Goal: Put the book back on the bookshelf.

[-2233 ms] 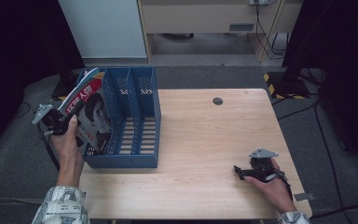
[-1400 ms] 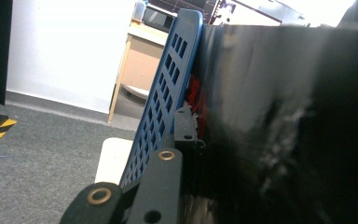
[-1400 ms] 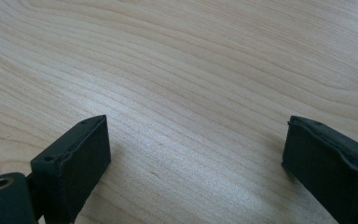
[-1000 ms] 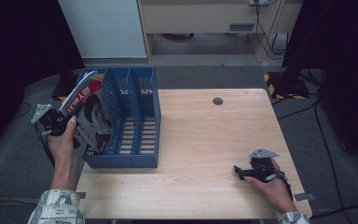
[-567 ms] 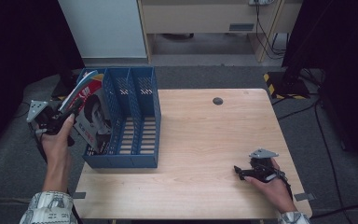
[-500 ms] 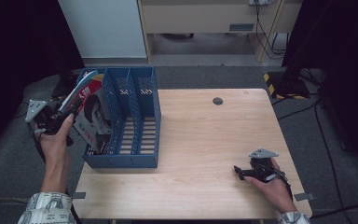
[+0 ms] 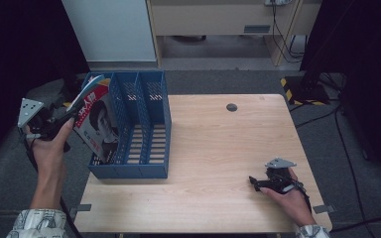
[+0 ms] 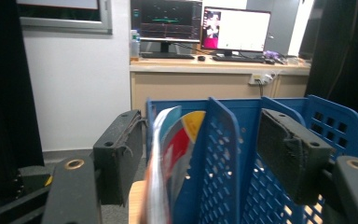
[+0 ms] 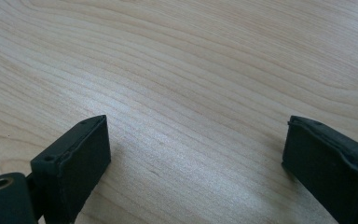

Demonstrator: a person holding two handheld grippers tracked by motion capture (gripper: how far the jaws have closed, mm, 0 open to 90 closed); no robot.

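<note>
Your left hand-held gripper (image 7: 59, 121) hangs off the tabletop's (image 7: 218, 148) left edge, at about nine o'clock from the blue file organizer (image 7: 151, 148). Its jaws have just been opening and now stand released; in the left gripper view (image 8: 200, 158) they straddle the magazine's top edge and the first blue divider without pressing on either. The magazine (image 7: 96, 126) stands in the organizer's leftmost compartment, tilted, with its top corner leaning out toward your left hand-held gripper and its cover facing you. In the left gripper view the magazine (image 8: 168, 154) shows edge-on, just left of the divider. The organizer sits on the left part of the tabletop, its other two compartments open toward you. At one o'clock from the organizer a small dark round spot (image 7: 231, 107) marks the tabletop. Your right hand-held gripper (image 7: 255, 182) rests on the tabletop near its five o'clock corner, jaws spread wide over bare wood (image 9: 196, 154), grasping nothing.
</note>
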